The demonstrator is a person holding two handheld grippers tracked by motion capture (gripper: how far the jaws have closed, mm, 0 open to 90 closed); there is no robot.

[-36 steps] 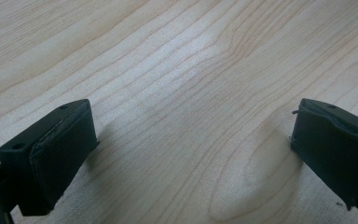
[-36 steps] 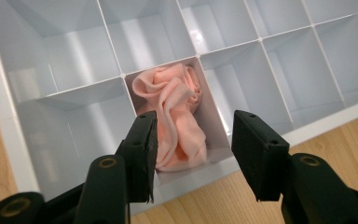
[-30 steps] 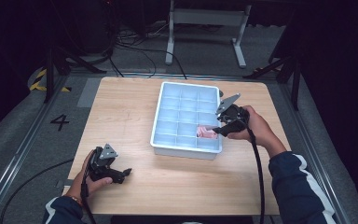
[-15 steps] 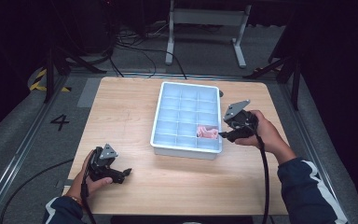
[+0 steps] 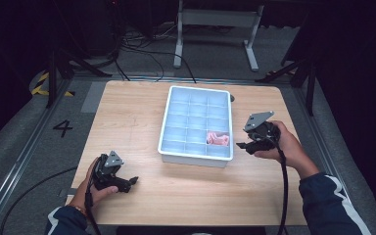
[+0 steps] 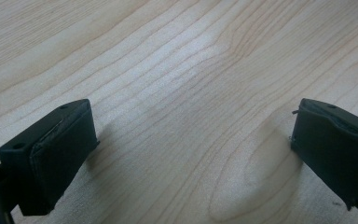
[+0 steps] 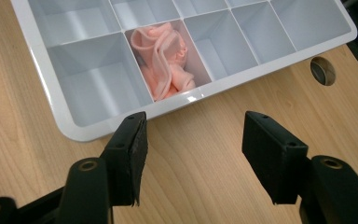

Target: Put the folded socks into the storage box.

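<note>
A small crumpled pink cloth [image 7: 168,60] lies bunched in one compartment of a white divided tray [image 5: 169,117], in the tray's right-hand column, the second cell up from its near edge. The other compartments that can be seen hold nothing. The tray sits near the middle of a light wooden table [image 5: 127,112], slightly toward 1 o'clock from the table's centre. At about 3 o'clock from the tray, just beside its right wall, a hand holds the right gripper [image 7: 193,149] over bare wood; its black jaws are spread wide with nothing between them and point toward the tray's rim and the cloth. Well apart, at about 7 o'clock from the tray, the left gripper [image 6: 193,154] rests low on the table near the front edge, its jaws likewise spread and holding nothing. A small round hole [image 7: 323,71] in the tabletop lies beyond the tray's far right corner. As a judgement, the cloth is soft and loosely piled, so a reach for it could catch a divider wall or drag the light tray.
</note>
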